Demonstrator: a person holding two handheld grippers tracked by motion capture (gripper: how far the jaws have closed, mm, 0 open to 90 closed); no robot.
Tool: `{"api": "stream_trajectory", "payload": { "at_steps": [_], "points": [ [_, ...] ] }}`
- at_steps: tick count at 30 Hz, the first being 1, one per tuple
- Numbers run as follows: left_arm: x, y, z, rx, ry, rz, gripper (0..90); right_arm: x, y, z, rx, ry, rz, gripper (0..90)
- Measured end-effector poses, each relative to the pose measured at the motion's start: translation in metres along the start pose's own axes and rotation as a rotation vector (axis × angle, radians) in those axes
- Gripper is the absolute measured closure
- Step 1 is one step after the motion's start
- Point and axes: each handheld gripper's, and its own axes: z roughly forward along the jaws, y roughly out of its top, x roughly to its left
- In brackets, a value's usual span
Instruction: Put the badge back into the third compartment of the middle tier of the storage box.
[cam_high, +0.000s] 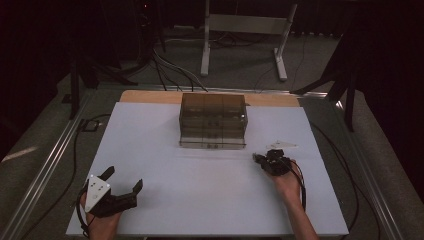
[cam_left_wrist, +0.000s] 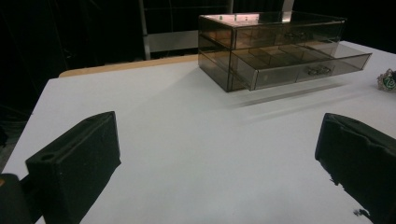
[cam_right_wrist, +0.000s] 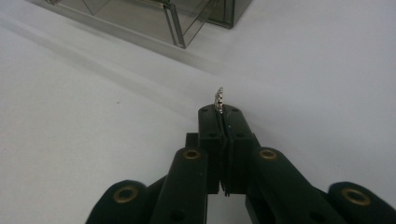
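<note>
While the left claw (cam_high: 124, 182) rested wide open at the tabletop's (cam_high: 210, 200) near corner, the right claw (cam_right_wrist: 223, 111) pinched a small sparkly trinket (cam_right_wrist: 218, 99) low before the clear drawer organizer (cam_high: 213, 121).

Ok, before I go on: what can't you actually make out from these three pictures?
- Small glittery piece pinched in the right gripper: only its tip sticks out past the closed jaws, too small to identify.
- Right gripper in the high view: dark and blurred, its jaws unreadable.
- Drawer box contents: smoky walls and dim light hide them in the high view; the pulled-out lower drawer shows dividers, fill unclear.
- Small object at the left gripper view's right edge: cut off.
</note>
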Motion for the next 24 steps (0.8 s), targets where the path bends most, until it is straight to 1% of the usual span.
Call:
{"api": "stream_trajectory", "payload": {
  "at_steps": [9,16,24],
  "points": [
    [0.0000,-0.0001,0.0001,0.001,-0.001,0.000,1.0,-0.0007,-0.0001,-0.0012,-0.009,-0.010,0.005,88.7],
    [-0.0002,-0.0003,0.0004,0.002,-0.002,0.001,1.0,-0.0021,0.0002,-0.0032,-0.022,-0.004,0.018,88.7],
    [-0.0004,-0.0004,0.0009,0.005,-0.004,0.003,1.0,-0.0025,0.0007,-0.0063,-0.029,-0.005,0.018,88.7]
  ]
}}
